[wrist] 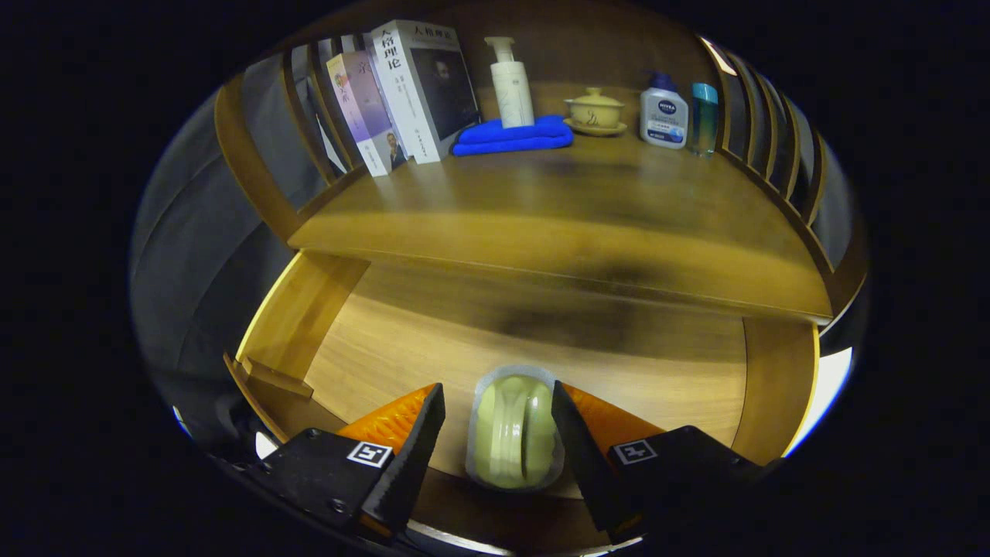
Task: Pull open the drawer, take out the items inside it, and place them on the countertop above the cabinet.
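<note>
The wooden drawer point(402, 340) is pulled out below the countertop point(557, 224). A pale green round item in clear plastic wrap point(514, 429) lies near the drawer's front, between the fingers of my gripper point(499, 402). The right finger point(572, 433) stands at the wrap's edge. A thin strip of drawer floor shows between the left finger point(421, 441) and the wrap. The fingers stand open around the item, not pressed on it from both sides.
At the back of the countertop stand books point(410, 93), a pump bottle point(510, 81) on a folded blue cloth point(514, 135), a lidded yellow cup on a saucer point(594, 111), a white bottle point(663, 116) and a teal bottle point(704, 117). Wooden railings point(773, 147) flank both sides.
</note>
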Demonstrator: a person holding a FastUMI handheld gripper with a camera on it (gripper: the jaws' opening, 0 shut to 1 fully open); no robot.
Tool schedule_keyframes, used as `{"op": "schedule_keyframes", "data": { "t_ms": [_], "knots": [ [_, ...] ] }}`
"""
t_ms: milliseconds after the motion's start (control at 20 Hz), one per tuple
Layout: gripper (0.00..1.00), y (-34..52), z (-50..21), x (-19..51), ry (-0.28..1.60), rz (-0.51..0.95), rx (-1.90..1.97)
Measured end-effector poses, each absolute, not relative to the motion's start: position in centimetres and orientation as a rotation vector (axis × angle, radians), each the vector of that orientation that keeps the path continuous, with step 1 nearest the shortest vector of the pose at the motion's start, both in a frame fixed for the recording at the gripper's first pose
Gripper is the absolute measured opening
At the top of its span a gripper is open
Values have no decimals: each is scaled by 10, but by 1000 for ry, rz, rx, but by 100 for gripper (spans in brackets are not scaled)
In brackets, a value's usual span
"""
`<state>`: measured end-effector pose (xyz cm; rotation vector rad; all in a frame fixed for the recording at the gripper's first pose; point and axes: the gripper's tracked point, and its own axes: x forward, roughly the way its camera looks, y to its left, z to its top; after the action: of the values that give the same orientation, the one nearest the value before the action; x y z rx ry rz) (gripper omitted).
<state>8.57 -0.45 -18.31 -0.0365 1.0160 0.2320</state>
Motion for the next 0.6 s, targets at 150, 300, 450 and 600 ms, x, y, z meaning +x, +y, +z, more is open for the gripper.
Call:
{"op": "schedule_keyframes", "data": {
  "t_ms": [150,300,450,600],
  "knots": [
    [78,-10,-190,81,1041,226,-54],
    [64,-16,-199,79,1049,207,-58],
    [29,-12,-203,76,1056,213,-28],
    [16,-16,-205,80,998,203,-78]
  ]
}}
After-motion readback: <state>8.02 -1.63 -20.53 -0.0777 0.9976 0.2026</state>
